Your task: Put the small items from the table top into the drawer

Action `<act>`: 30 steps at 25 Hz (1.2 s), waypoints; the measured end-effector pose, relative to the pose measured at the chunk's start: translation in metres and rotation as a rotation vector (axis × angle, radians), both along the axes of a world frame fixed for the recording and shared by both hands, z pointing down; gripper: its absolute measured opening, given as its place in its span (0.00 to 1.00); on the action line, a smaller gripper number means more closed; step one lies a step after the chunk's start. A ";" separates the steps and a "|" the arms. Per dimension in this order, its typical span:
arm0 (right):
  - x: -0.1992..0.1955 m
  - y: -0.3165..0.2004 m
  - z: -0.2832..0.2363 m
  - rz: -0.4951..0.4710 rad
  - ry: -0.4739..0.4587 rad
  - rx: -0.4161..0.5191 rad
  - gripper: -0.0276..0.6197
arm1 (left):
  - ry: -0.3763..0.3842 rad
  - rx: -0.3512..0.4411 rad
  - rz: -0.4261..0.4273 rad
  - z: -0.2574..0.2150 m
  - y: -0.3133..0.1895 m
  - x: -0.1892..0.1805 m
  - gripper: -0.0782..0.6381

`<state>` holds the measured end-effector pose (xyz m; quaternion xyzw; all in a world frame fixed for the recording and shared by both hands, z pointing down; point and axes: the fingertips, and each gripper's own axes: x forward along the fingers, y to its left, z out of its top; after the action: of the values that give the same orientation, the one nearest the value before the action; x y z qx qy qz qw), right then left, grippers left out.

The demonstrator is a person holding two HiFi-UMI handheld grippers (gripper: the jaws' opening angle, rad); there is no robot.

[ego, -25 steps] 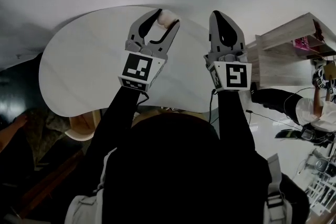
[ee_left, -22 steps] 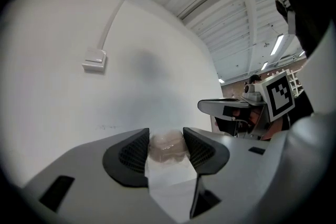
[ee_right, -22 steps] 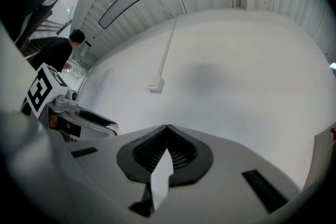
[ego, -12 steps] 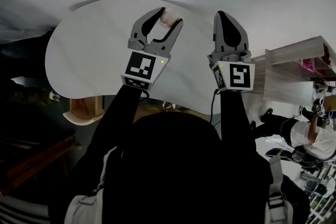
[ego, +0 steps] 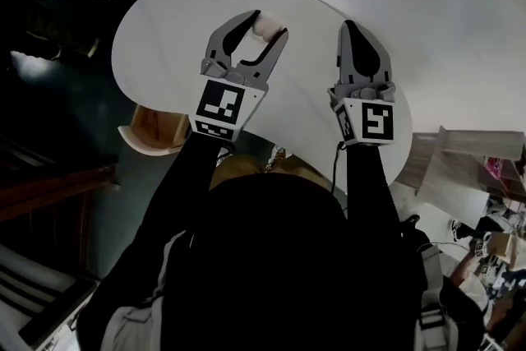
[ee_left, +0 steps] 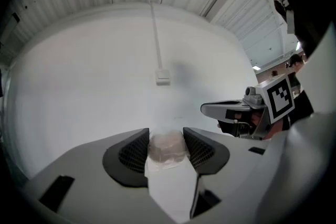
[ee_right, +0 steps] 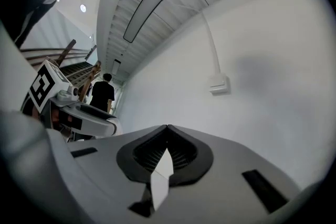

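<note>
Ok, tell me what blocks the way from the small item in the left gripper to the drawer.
Nothing visible does. The left gripper holds the small item over the table, and the drawer stands open at the table's near edge, left of that arm.

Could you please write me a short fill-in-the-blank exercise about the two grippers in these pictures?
1. Of the left gripper and the right gripper, only the ____ one holds the small pale item.
2. The right gripper's jaws are fully ____, with nothing between them.
3. The table beneath both grippers is ____ in colour.

Missing words: left; shut; white.
</note>
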<state>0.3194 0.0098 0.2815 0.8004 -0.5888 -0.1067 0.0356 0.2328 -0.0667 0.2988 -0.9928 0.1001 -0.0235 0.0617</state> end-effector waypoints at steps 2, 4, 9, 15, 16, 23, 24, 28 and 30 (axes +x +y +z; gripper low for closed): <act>-0.022 -0.026 0.002 -0.065 -0.006 0.000 0.09 | -0.005 0.002 -0.071 0.001 -0.022 -0.029 0.41; -0.046 -0.053 0.002 -0.131 -0.010 0.004 0.09 | -0.009 0.002 -0.142 0.001 -0.043 -0.057 0.41; -0.105 -0.103 0.002 -0.257 -0.018 0.009 0.09 | -0.021 0.004 -0.266 0.002 -0.079 -0.124 0.41; -0.178 -0.162 0.011 -0.439 -0.036 0.005 0.09 | -0.028 -0.009 -0.445 0.007 -0.117 -0.204 0.41; -0.192 -0.172 0.013 -0.470 -0.039 0.004 0.09 | -0.031 -0.011 -0.475 0.010 -0.122 -0.218 0.41; -0.268 -0.207 0.016 -0.621 -0.051 0.001 0.09 | -0.054 -0.027 -0.624 0.018 -0.142 -0.295 0.41; -0.275 -0.210 0.017 -0.636 -0.053 0.000 0.09 | -0.056 -0.032 -0.640 0.020 -0.143 -0.303 0.41; -0.302 -0.226 0.026 -0.680 -0.049 -0.025 0.09 | -0.060 -0.055 -0.675 0.031 -0.154 -0.326 0.41; -0.310 -0.231 0.030 -0.691 -0.049 -0.040 0.09 | -0.064 -0.071 -0.683 0.038 -0.158 -0.333 0.41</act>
<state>0.0096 -0.2214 0.3111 0.5551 -0.8278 -0.0818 -0.0013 -0.1000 -0.2245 0.3366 -0.9023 0.4236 -0.0774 0.0190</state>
